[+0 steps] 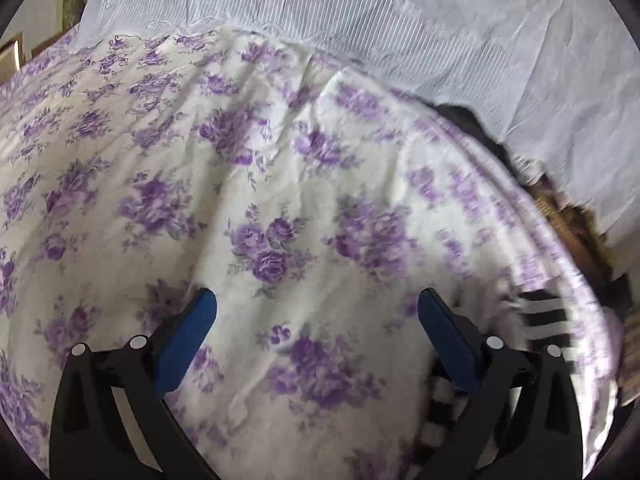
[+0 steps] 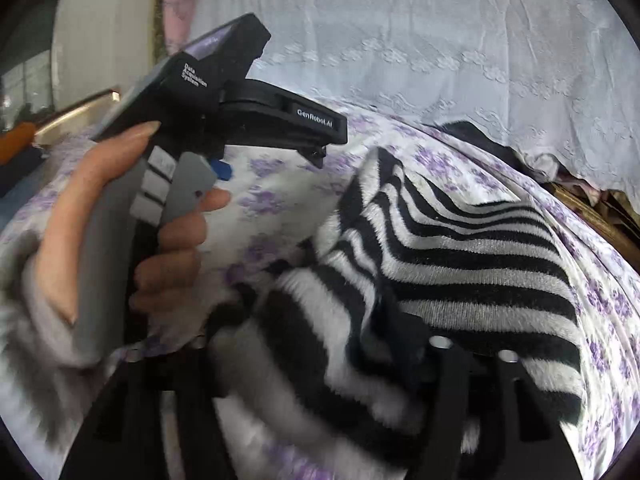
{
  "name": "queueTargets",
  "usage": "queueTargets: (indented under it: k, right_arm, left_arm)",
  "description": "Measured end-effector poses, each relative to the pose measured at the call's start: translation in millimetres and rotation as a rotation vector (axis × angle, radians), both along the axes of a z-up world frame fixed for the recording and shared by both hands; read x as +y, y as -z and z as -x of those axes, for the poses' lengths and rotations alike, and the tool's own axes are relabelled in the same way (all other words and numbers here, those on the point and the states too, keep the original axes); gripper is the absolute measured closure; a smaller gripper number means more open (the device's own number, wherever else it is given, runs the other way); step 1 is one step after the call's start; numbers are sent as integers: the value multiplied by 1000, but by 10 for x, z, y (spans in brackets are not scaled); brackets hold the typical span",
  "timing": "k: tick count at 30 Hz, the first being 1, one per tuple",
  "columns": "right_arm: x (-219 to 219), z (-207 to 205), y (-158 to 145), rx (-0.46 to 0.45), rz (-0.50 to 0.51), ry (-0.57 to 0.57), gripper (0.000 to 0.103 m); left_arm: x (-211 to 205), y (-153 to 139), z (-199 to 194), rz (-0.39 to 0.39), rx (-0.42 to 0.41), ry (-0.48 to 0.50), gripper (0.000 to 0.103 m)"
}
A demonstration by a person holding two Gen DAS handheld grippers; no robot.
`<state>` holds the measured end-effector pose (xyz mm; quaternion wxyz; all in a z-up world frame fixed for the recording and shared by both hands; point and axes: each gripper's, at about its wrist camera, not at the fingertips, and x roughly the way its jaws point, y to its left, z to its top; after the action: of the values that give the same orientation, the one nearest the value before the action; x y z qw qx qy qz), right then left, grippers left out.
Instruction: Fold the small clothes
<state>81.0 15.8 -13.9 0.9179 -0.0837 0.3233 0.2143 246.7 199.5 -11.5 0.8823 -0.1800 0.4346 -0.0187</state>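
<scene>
A black-and-white striped fuzzy garment [image 2: 460,264] lies bunched on the floral bedsheet [image 2: 272,196]. It drapes over my right gripper [image 2: 316,344], whose fingertips are hidden under the fabric. In the left wrist view my left gripper [image 1: 317,304] is open, its blue pads [image 1: 188,336] wide apart over bare sheet [image 1: 280,184], empty. A strip of the striped garment [image 1: 548,320] shows at the lower right edge, beside the right finger. The right wrist view also shows the left gripper's body [image 2: 240,104] held in a hand at the left.
A white lace curtain [image 1: 400,20] hangs behind the bed. The bed's edge curves down the right side, with dark and brown items [image 2: 592,208] beyond it. A brass-coloured frame [image 2: 76,112] stands at the far left.
</scene>
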Motion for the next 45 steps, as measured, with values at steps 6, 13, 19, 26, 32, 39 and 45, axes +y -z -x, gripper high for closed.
queueTargets:
  k: [6, 13, 19, 26, 32, 39, 45]
  right_arm:
    - [-499, 553, -480, -123, -103, -62, 24]
    - [-970, 161, -217, 10, -130, 145, 90]
    - [-1047, 36, 121, 96, -167, 164, 99]
    - [-1230, 59, -214, 75, -264, 175, 96]
    - [-1420, -521, -553, 52, -306, 290, 86]
    - [-1494, -913, 102, 91, -289, 309, 94]
    - [-1529, -460, -103, -5, -302, 305, 87]
  left_arm:
    - [-147, -503, 264, -46, -121, 65, 4]
    - [-937, -485, 533, -136, -107, 322, 4]
    - [-914, 215, 226, -124, 79, 315, 4]
    - [-734, -193, 456, -62, -7, 273, 5]
    - [-892, -551, 794, -71, -104, 383, 5]
    - [-1016, 184, 678, -167, 37, 383, 4]
    - [-904, 2, 877, -142, -20, 321, 4]
